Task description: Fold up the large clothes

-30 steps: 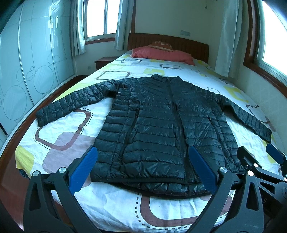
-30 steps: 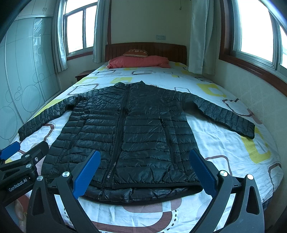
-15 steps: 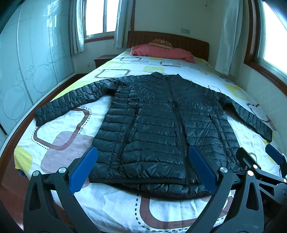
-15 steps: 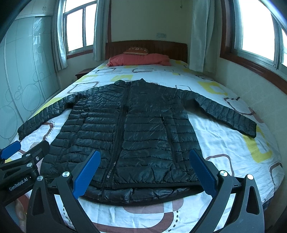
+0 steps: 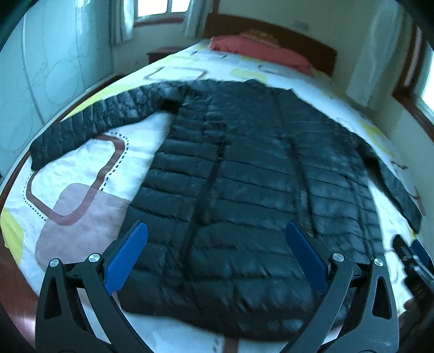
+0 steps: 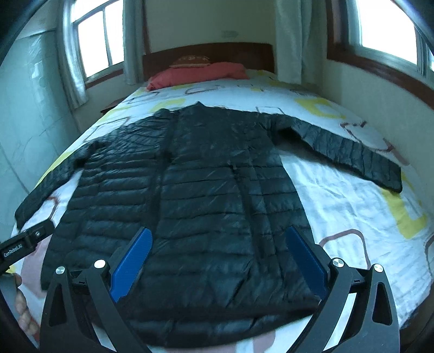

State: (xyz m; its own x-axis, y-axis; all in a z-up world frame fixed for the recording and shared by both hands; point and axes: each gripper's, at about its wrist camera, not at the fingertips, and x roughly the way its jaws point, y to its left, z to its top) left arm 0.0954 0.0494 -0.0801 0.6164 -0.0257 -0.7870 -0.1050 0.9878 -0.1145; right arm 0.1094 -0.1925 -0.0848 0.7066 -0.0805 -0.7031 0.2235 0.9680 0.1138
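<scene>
Your black quilted puffer jacket [image 5: 244, 173] lies flat on the bed, front up and zipped, hem nearest you, collar at the far end, both sleeves spread out sideways.

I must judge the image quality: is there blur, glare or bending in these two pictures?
Left wrist view: motion blur smears the black jacket and pillow; the bed bulges from the fisheye. Right wrist view: milder blur; windows glare white; dark corners.

Both cameras nearer the jacket [image 5: 244, 176]; left gripper [image 5: 217, 255] tilted, views blurred
</scene>
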